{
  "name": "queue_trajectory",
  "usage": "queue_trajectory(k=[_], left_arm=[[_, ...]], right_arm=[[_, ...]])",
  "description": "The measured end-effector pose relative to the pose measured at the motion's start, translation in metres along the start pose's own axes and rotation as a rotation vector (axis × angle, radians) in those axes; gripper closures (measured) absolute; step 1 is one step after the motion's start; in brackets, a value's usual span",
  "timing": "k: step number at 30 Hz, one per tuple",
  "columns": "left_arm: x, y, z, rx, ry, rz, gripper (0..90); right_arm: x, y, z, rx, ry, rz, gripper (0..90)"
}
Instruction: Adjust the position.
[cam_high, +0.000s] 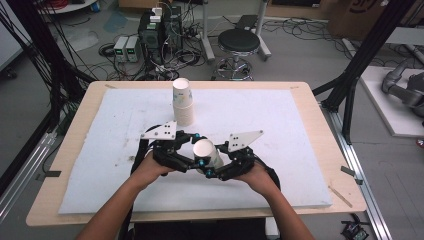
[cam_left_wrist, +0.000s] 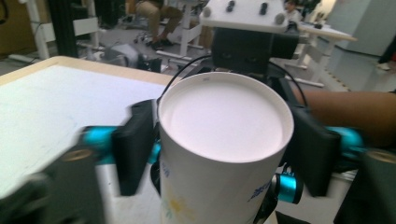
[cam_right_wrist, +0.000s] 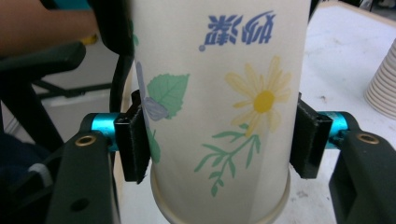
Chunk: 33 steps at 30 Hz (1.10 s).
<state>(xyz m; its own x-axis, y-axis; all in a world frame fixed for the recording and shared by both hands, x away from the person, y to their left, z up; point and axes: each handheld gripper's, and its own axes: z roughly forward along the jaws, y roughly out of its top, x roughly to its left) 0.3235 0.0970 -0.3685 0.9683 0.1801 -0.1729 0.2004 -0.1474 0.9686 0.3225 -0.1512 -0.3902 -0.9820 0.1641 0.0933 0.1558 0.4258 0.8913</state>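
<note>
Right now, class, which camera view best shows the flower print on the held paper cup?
The right gripper view: the paper cup faces it with daisy and leaves sharp. The left gripper view shows mostly its white base; the high view, a small white shape.

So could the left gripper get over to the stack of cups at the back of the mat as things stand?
Probably not yet. The left gripper and the right gripper both look shut on the paper cup. The path to the stack of cups looks free, but it would have to let go first.
</note>
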Motion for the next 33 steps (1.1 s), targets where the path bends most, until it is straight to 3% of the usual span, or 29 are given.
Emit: queue_trajectory(k=[3,6,10,11,12,14,15,16,28,33], left_arm=[[-0.001,0.003,-0.004,0.046,0.027,0.041,14.8],[-0.002,0.006,-0.006,0.102,0.029,0.059,14.8],[-0.002,0.01,-0.006,0.157,0.03,0.087,14.8],[-0.003,0.012,-0.006,0.182,0.017,0.092,14.8],[-0.003,0.012,-0.006,0.182,0.017,0.092,14.8],[-0.003,0.014,-0.003,0.247,0.009,0.115,14.9],[-0.003,0.014,-0.003,0.247,0.009,0.115,15.1],[-0.004,0.015,-0.001,0.29,0.003,0.131,15.1],[-0.003,0.012,0.013,0.381,-0.035,0.126,18.0],[-0.002,0.01,0.015,0.399,-0.057,0.119,21.7]], right_arm=[[-0.001,0.005,-0.004,0.063,-0.019,-0.017,36.0],[-0.001,0.011,-0.007,0.158,-0.035,-0.042,35.9],[-0.001,0.014,-0.007,0.211,-0.037,-0.053,35.8],[0.0,0.016,-0.006,0.261,-0.043,-0.072,35.5],[0.0,0.016,-0.006,0.261,-0.043,-0.072,35.5],[0.001,0.019,-0.002,0.316,-0.038,-0.089,35.4],[0.001,0.019,-0.002,0.316,-0.038,-0.089,35.4],[0.002,0.022,-0.001,0.342,-0.031,-0.1,35.4],[0.007,0.027,0.011,0.517,-0.025,-0.131,34.8],[0.008,0.026,0.014,0.55,-0.024,-0.133,34.6]])
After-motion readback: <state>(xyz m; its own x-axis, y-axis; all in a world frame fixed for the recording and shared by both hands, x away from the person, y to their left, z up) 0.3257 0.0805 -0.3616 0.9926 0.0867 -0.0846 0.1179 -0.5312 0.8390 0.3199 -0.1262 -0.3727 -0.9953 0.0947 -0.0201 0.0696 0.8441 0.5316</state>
